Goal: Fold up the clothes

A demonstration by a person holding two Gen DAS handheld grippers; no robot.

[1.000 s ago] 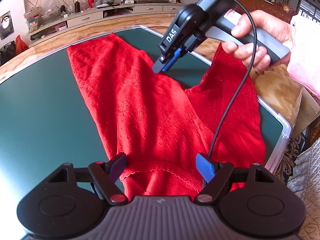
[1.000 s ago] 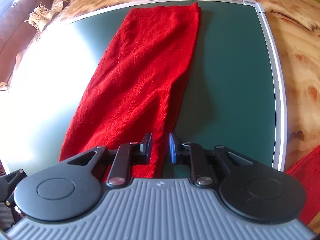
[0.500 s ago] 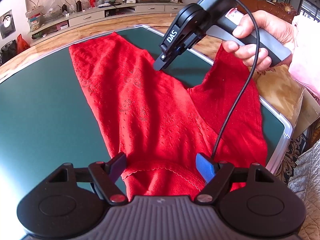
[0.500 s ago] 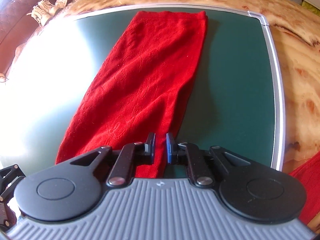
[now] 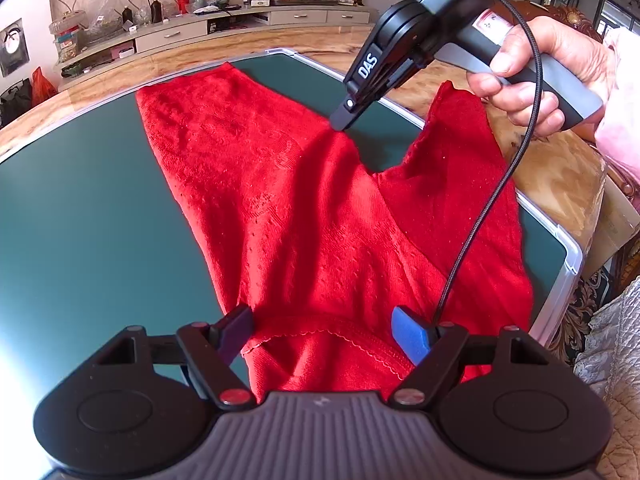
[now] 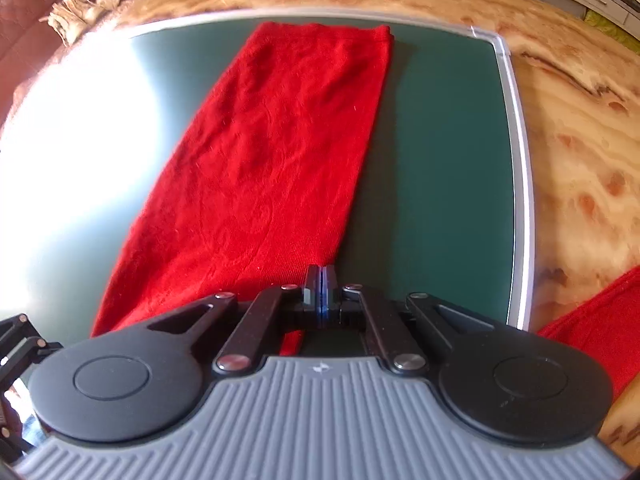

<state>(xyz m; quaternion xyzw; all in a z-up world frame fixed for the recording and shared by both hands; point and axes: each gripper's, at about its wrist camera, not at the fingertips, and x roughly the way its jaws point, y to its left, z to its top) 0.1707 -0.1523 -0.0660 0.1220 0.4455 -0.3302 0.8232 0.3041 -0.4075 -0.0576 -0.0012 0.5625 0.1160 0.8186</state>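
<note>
Red knit trousers (image 5: 304, 216) lie spread on the dark green mat (image 5: 80, 216), one leg reaching away, the other toward the right edge. My left gripper (image 5: 326, 330) is open, its fingers either side of the waistband at the near end. My right gripper (image 5: 340, 122) shows in the left wrist view with its tip down on the inner edge of the far leg, where the cloth puckers. In the right wrist view the right gripper (image 6: 320, 280) is shut on the edge of that leg (image 6: 272, 168).
The mat has a silver rim (image 6: 520, 184) and lies on a wooden table (image 6: 580, 160). A cable (image 5: 496, 184) hangs from the right gripper over the trousers. A long cabinet (image 5: 224, 28) with bottles stands at the back.
My right gripper has closed its jaws and come down onto the edge of the far trouser leg. The left gripper has stayed open at the waistband.
</note>
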